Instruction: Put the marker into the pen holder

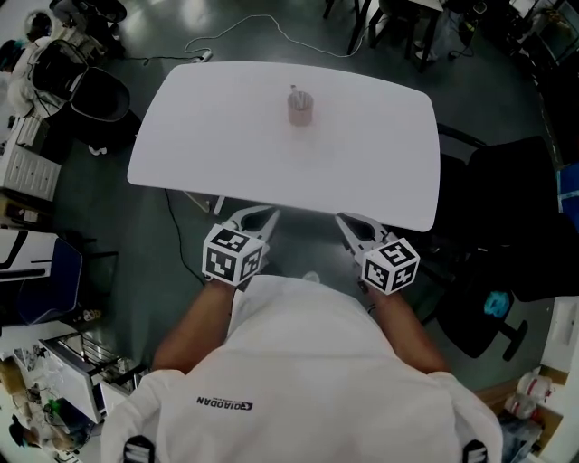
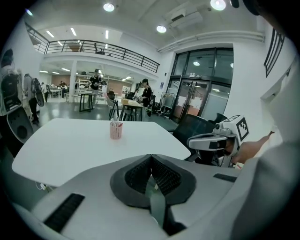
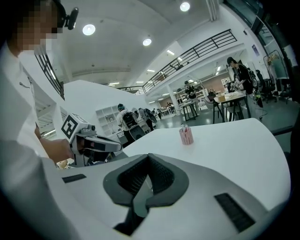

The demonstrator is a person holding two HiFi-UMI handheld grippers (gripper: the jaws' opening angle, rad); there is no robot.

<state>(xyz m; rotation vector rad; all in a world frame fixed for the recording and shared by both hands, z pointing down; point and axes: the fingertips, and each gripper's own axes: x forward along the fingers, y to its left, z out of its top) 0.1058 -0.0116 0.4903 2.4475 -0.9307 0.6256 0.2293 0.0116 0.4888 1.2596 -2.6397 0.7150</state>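
Observation:
A pinkish mesh pen holder [image 1: 300, 108] stands upright near the far middle of the white table [image 1: 199, 136], with a marker [image 1: 293, 91] sticking out of its top. My left gripper [image 1: 261, 214] and right gripper [image 1: 349, 220] hang side by side at the table's near edge, well short of the holder. Both are shut with nothing between their pads. The left gripper view shows the holder [image 2: 116, 130] far beyond the closed left gripper [image 2: 151, 157], and the right gripper [image 2: 209, 140] off to the side. In the right gripper view the holder [image 3: 186, 136] stands past the closed right gripper [image 3: 149, 156].
A black office chair [image 1: 520, 217] stands close to the table's right end, and another black chair [image 1: 98, 95] sits at the far left. A cable [image 1: 271, 27] lies on the floor behind the table. People stand at desks [image 2: 131, 104] far off.

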